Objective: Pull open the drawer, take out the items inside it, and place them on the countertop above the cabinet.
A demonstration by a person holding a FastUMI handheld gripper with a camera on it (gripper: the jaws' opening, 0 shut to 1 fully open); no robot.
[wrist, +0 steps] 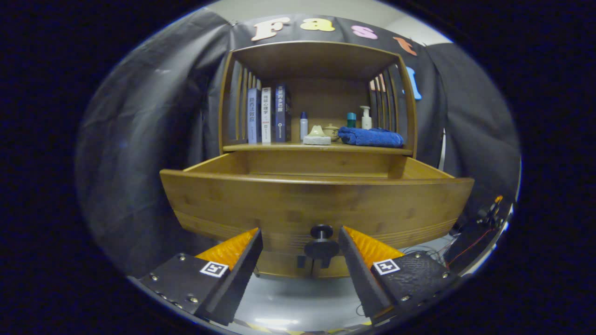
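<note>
Wooden drawer [316, 204] pulled out, tongs [300, 232] spread

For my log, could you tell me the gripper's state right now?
Gripper: open, fingers either side of the drawer knob, not pressing on it.

The drawer [316, 204] stands pulled out of the wooden cabinet [316, 60]. The gripper [300, 232] is spread wide, its fingers flanking the dark knob [321, 242] without touching it. On the surface [279, 147] above (the cabinet's countertop) sit three books [266, 115], small bottles [303, 124] and a folded blue towel [371, 137].
</note>
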